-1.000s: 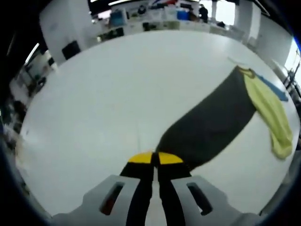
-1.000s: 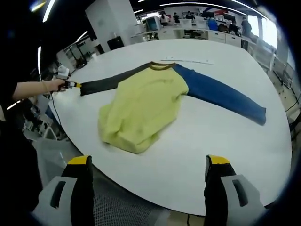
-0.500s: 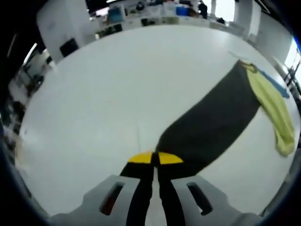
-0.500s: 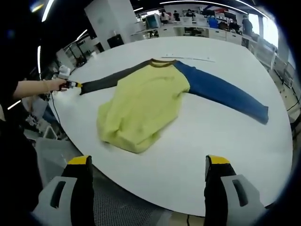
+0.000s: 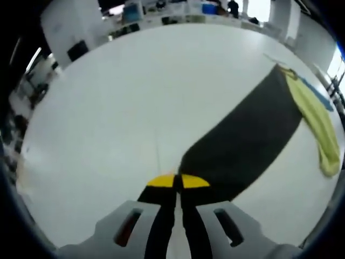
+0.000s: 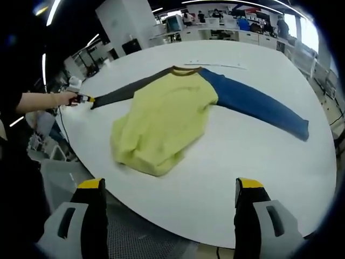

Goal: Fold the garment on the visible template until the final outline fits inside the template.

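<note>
A long-sleeved garment lies on the round white table [image 6: 242, 178]. Its yellow body [image 6: 161, 124] is bunched up, with a dark grey sleeve [image 6: 121, 93] stretched to the left and a blue sleeve [image 6: 259, 105] spread to the right. My left gripper [image 5: 178, 181] is shut on the cuff end of the dark sleeve [image 5: 242, 140], which runs away toward the yellow body [image 5: 318, 124]. From the right gripper view, a hand holds that left gripper [image 6: 83, 99] at the table's left edge. My right gripper [image 6: 170, 186] hangs open over the near table edge, short of the garment, with nothing in it.
A thin pale strip [image 6: 215, 66] lies on the table beyond the collar. A faint line [image 5: 158, 156] runs along the tabletop ahead of the left jaws. Desks, shelves and people stand in the far background [image 6: 226, 27]. Grey mesh flooring [image 6: 145, 237] shows below the table edge.
The dark sleeve looks a little straighter and flatter, held taut from its cuff. The yellow body has shifted only slightly. My right gripper has stayed where it was, open.
</note>
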